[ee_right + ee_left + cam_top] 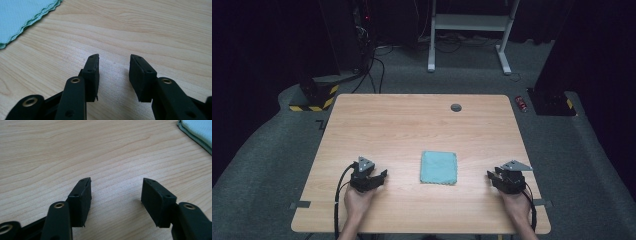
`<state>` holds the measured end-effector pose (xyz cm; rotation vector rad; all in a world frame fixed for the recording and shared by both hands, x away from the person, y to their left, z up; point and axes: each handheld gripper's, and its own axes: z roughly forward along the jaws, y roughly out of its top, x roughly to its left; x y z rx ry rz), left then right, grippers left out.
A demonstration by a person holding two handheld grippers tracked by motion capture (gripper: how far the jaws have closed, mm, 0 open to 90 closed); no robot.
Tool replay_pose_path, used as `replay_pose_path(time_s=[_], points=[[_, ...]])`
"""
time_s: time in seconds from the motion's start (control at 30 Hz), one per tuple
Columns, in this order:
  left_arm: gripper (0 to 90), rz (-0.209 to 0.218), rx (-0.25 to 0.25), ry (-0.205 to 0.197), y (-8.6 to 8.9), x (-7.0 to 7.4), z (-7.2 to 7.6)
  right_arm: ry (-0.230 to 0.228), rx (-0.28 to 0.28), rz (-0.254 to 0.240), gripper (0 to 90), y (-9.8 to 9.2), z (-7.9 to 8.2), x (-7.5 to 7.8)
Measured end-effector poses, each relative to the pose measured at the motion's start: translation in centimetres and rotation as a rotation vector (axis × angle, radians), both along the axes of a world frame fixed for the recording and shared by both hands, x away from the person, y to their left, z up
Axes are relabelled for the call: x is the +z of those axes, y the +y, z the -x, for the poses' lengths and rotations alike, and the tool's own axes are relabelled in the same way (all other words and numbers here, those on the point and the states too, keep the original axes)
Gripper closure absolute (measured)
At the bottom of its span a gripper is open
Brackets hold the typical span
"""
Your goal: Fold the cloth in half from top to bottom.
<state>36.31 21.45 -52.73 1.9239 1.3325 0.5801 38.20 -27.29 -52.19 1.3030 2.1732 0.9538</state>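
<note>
The left gripper [381, 176] is held low at the near left with jaws parted and nothing between them, angled toward the right, while the right gripper [490, 175] is held low at the near right, jaws likewise parted and empty, angled toward the left.

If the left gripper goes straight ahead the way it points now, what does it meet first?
Probably nothing at first: ahead of the left gripper, whose open jaws hold nothing, lies bare wooden table. The folded teal cloth sits off to the right of that line, so the gripper would likely pass beside it, though depth is hard to judge.
</note>
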Motion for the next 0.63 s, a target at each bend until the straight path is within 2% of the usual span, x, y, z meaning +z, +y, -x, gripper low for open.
replay_pose_path(time_s=[0.13,0.23,0.63], points=[[35.8,-0.042,0.002,-0.001,-0.40,-0.01,0.06,-0.005,0.004,0.013,53.7,0.11,0.05,-0.01],[34.4,-0.039,0.000,0.000,-0.40,-0.02,0.05,0.004,-0.002,0.006,48.3,0.03,-0.03,-0.03],[32.0,-0.036,-0.003,0.003,-0.47,-0.03,0.04,0.009,-0.010,0.008,43.5,0.03,-0.08,-0.03]])
